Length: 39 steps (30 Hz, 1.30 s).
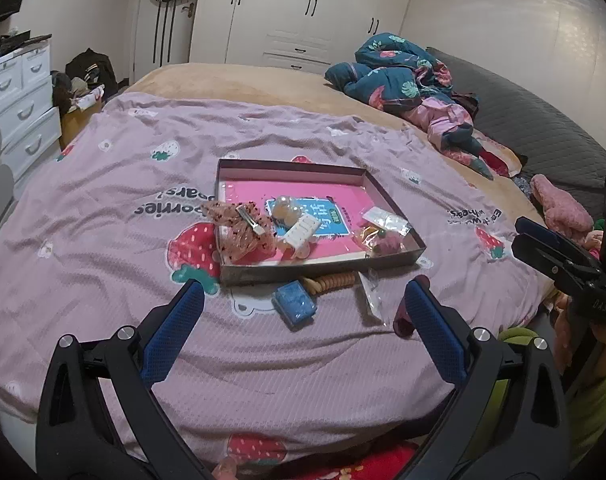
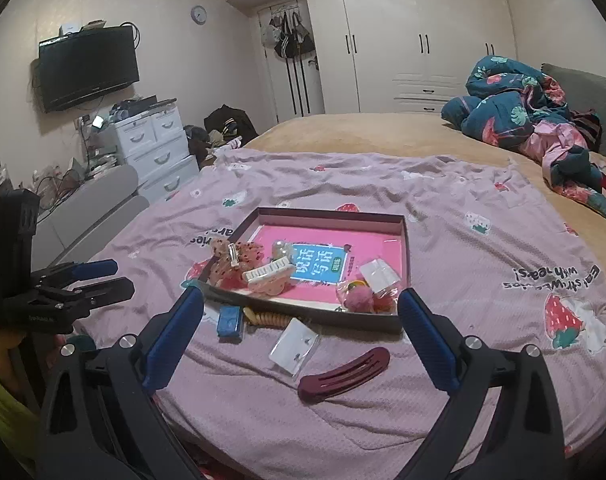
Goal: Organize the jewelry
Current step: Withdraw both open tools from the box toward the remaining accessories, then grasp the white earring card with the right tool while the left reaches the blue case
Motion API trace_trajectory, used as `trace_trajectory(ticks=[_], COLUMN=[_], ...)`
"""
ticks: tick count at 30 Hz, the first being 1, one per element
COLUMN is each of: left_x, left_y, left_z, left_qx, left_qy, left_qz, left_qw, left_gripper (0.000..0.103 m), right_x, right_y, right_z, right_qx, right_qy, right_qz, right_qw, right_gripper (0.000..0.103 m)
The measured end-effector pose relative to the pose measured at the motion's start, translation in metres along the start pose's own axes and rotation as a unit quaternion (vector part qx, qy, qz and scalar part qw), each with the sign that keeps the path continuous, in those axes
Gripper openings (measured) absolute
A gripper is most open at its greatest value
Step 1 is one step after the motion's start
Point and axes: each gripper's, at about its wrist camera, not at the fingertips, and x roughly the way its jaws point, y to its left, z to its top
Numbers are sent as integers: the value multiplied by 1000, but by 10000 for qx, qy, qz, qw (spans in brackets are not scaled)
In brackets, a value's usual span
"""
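A shallow box [image 1: 327, 270] [image 2: 303, 312] with a pink floor lies on the pink bedspread. It holds a pink mesh bow clip [image 1: 243, 228] [image 2: 233, 258], a white claw clip [image 1: 301, 230] [image 2: 269, 272], small clear packets [image 1: 385, 216] [image 2: 379, 274] and a pink pom-pom [image 2: 359, 300]. In front of the box lie a blue clip [image 1: 295, 304] [image 2: 229, 320], a beige coil tie [image 1: 335, 280] [image 2: 267, 318], a clear earring packet [image 1: 369, 296] [image 2: 295, 346] and a maroon hair clip [image 2: 343, 374] [image 1: 403, 316]. My left gripper [image 1: 303, 300] and right gripper [image 2: 301, 308] are open, empty, above the bedspread short of these items.
The bedspread [image 1: 143, 184] covers a bed with a bundled blue floral quilt [image 1: 395, 72] at the far right. White drawers [image 2: 155, 148] and a grey seat [image 2: 99, 200] stand left of the bed. Wardrobes [image 2: 423, 40] line the back wall.
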Motion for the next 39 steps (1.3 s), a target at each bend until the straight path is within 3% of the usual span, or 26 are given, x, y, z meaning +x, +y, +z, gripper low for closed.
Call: trace_trajectory(ticks=[24, 32, 39], left_x=[33, 53, 75], left_y=[10, 19, 22], left_z=[-45, -51, -47], left_qx=[32, -18, -117], left_qy=[681, 921, 1114], left_qz=[210, 287, 40], left_qw=[9975, 9953, 9937], left_gripper=[94, 94, 94], right_x=[42, 64, 83], right_y=[15, 5, -9], right_z=[-47, -61, -66], right_qx=[-266, -82, 126], right_qy=[906, 1257, 1419], right_qz=[114, 106, 81], right_qw=[9955, 9920, 9898], right_gripper=[97, 97, 97])
